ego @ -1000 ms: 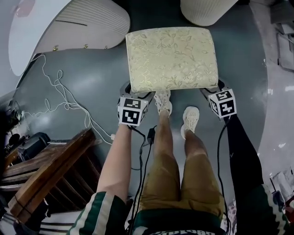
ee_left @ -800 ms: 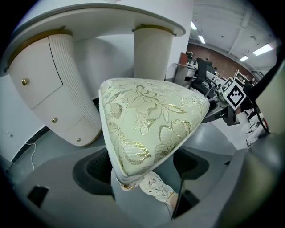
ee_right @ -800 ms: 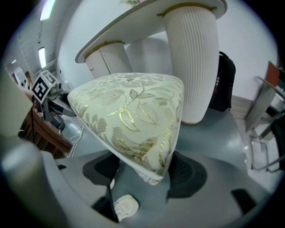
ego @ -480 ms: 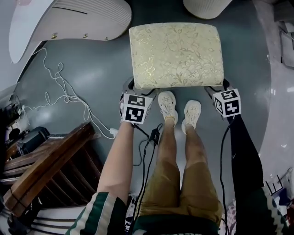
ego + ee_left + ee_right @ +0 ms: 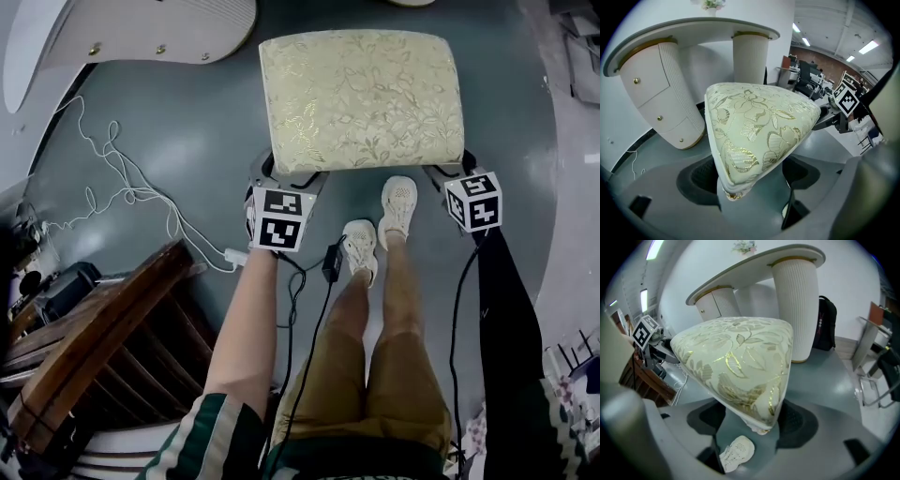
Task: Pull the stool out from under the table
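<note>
From above, the head view shows the stool whole: its gold-patterned seat stands on the grey floor, clear of the white table, whose edge only crosses the top left corner. The person's two shoes stand just behind the seat, with a white cable and dark wooden furniture off to the left.

The gripper views look level instead and show the ribbed pedestals and tabletop behind the seat. Only the right one shows a black backpack beside a pedestal.

The left tongs are clenched on the seat's near left corner, the padded corner wedged between jaws that stand only as far apart as the cushion is thick. The right tongs clamp the near right corner the same way.
</note>
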